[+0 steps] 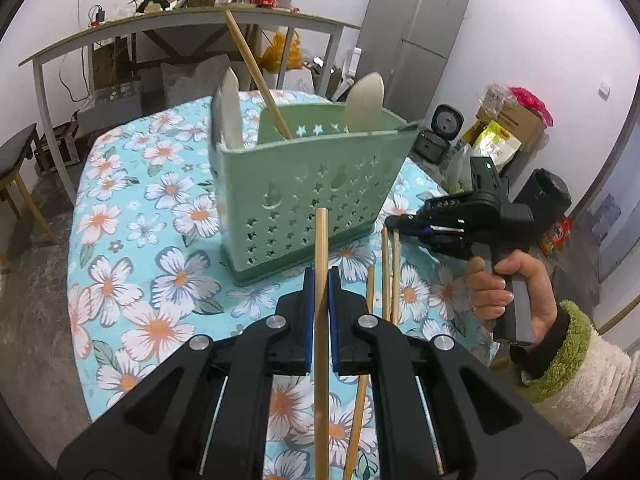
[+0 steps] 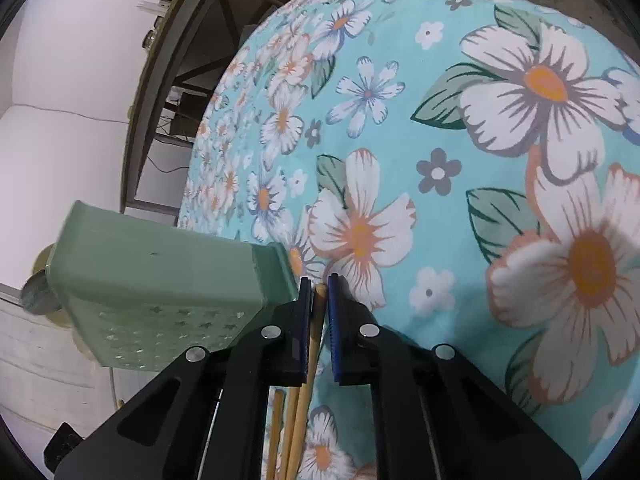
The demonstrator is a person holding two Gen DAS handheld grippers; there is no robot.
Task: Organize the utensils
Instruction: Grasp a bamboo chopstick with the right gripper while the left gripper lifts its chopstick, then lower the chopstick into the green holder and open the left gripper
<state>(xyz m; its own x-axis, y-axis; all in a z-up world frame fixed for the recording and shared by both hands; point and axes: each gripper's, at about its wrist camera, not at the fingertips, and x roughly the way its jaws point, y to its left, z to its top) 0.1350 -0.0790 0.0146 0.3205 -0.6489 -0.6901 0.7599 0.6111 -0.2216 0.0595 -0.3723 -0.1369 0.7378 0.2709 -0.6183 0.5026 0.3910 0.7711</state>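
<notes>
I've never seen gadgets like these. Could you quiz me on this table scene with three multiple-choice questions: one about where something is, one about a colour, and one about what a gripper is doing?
1. Where is the green utensil holder?
A. Standing on the floral tablecloth
B. On the floor
C. On the far shelf

2. What colour are the pads lining the gripper fingers?
A. Red
B. Blue
C. Yellow

3. What is the left gripper doing?
A. Hanging open with nothing in it
B. Gripping a spoon
C. Closed on a wooden chopstick

Answers:
1. A, its base rests on the flowered cloth, with loose chopsticks lying beside it.
2. B, blue strips line the inner faces of the fingers in both wrist views.
3. C, the stick runs straight up between the two pads, which press against it.
</notes>
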